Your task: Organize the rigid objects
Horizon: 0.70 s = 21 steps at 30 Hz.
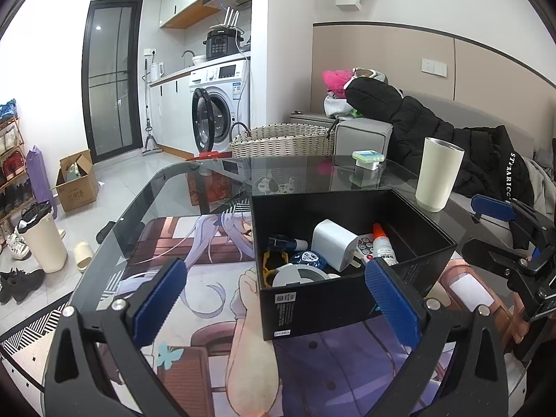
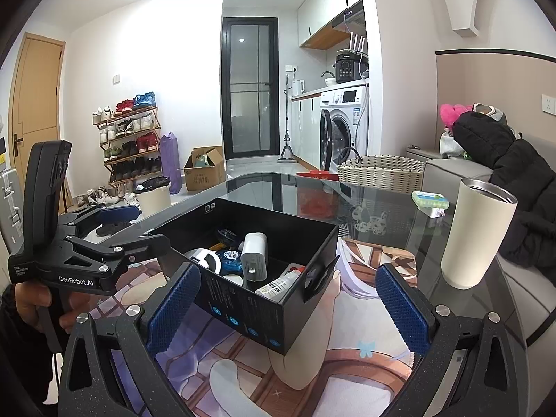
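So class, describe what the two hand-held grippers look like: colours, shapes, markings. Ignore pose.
Each gripper is a black frame with triangular cut-outs and silver screws, carrying two fingers faced with blue textured pads. The left gripper, seen from the right wrist view, has white "GenRobot.AI" lettering and a tall black block on top. The right gripper shows the same black-and-blue build. No cables are visible.

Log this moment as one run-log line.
left gripper: open, empty | right gripper: open, empty | black box: holds white charger, glue bottle | cream tumbler: on table
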### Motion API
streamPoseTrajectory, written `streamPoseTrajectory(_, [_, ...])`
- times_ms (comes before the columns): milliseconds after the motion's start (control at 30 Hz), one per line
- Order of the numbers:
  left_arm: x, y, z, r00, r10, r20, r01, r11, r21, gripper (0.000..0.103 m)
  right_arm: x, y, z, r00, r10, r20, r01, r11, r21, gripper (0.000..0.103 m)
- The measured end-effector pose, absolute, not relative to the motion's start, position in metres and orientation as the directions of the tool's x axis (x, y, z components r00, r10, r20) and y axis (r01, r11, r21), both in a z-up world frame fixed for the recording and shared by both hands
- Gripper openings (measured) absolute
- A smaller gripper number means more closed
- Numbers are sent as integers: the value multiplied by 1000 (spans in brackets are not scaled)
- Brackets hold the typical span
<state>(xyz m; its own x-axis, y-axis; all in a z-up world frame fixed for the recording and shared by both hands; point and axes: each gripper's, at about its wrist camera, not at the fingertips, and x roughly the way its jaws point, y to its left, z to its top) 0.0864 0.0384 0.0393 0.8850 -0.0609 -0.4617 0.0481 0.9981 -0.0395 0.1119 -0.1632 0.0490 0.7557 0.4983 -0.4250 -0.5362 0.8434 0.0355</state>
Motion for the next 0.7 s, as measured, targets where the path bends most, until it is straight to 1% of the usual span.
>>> streamPoseTrajectory(700, [86, 39, 39, 885, -60, -461, 48, 998, -38, 103, 113, -164, 49, 756, 499, -424, -536, 844, 38, 102])
